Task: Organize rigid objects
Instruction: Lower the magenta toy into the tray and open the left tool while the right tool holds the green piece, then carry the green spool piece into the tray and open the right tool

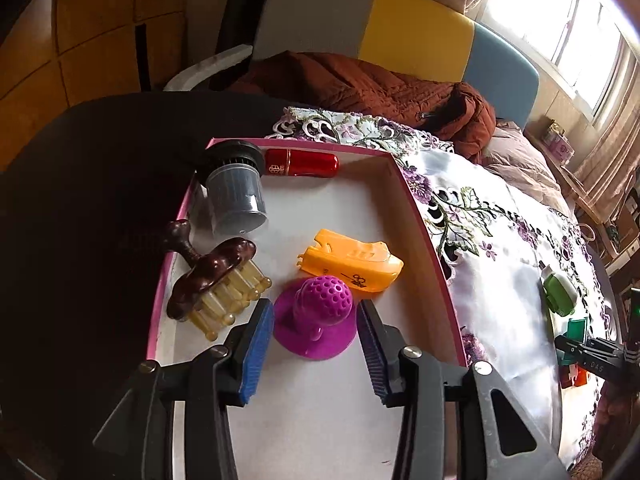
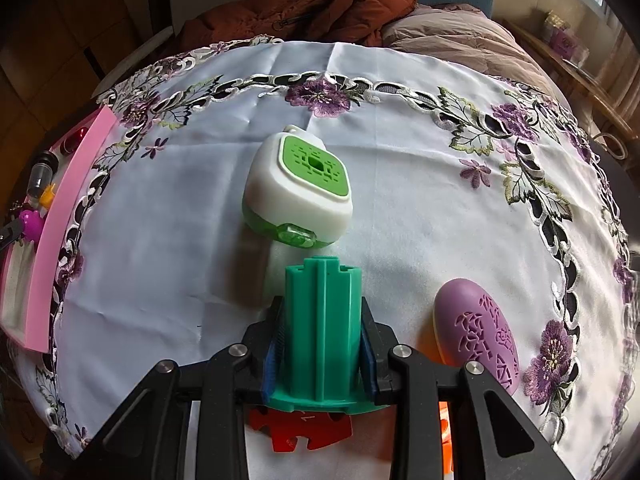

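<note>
Hovering over the pink-walled box, the left gripper stands spread wide, its blue pads on either side of a purple perforated knob toy without touching it. That toy sits on the box's white floor, just in front of an orange plastic piece. To the left lies a dark brown massage brush with amber bristles, tilted on its side. Behind it a grey cylindrical filter lies near the far left corner, and a red cylinder rests along the far wall. Right of the box, the embroidered cloth covers the desk, and a green and white device lies on it well apart.

From the right wrist view, the right gripper is clenched on a green plastic spool, pads pressed to both its sides, above the cloth. A red puzzle-shaped piece lies under the spool's flange. The green and white device sits just beyond the spool, and a purple oval case lies near on the right. The pink box is at the far left edge.
</note>
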A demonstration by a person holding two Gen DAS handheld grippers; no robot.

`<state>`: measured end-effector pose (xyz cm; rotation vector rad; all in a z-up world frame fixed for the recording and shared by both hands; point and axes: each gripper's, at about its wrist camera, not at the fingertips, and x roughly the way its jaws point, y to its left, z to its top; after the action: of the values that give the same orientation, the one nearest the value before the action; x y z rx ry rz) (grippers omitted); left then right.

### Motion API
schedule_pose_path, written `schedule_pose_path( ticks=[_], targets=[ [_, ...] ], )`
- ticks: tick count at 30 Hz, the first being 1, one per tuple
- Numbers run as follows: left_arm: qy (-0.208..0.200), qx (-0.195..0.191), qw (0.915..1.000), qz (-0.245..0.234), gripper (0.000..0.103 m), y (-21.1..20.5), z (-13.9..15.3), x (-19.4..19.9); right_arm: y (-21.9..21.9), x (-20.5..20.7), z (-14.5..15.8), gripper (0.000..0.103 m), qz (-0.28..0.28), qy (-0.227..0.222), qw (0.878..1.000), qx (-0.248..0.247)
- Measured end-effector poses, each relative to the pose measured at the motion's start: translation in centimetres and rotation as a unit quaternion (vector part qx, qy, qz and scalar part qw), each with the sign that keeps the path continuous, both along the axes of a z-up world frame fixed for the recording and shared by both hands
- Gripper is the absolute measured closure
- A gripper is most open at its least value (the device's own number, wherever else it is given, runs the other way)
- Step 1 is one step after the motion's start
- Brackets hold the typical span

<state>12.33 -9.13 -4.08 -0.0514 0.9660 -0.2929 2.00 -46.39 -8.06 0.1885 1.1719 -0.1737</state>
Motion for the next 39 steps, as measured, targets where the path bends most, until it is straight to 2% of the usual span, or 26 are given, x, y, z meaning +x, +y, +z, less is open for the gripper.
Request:
schedule_pose_path(
  ticks=[5,16,26,34,39],
  targets=[
    [-0.029,0.011,0.9994,0.012,0.06,0.8,1.8,-2.7,0.1,0.0,0.1,0.07,0.004,-0.001,1.0,-0.008],
    [-0.04,0.018,0.9987,0.027,0.06,2.2,3.0,-6.2,0.7,-0.1,0.2,0.071,0.012,-0.007,0.999,-0.031],
    [-0.041,0.017,0.9982,0.04,0.06,4.1,3.1,-7.6,0.9,-0.1,0.5,0.072,0.015,-0.013,1.0,-0.021],
    [-0.037,0.01,0.9979,0.052,0.06,5.7,2.7,-7.9,2.9,0.0,3.4,0.072,0.038,-0.051,0.998,-0.021],
    [-0.037,0.005,0.9979,0.053,0.06,6.0,2.7,-8.1,5.9,0.5,6.5,0.072,0.07,-0.089,0.993,-0.011]
  ],
)
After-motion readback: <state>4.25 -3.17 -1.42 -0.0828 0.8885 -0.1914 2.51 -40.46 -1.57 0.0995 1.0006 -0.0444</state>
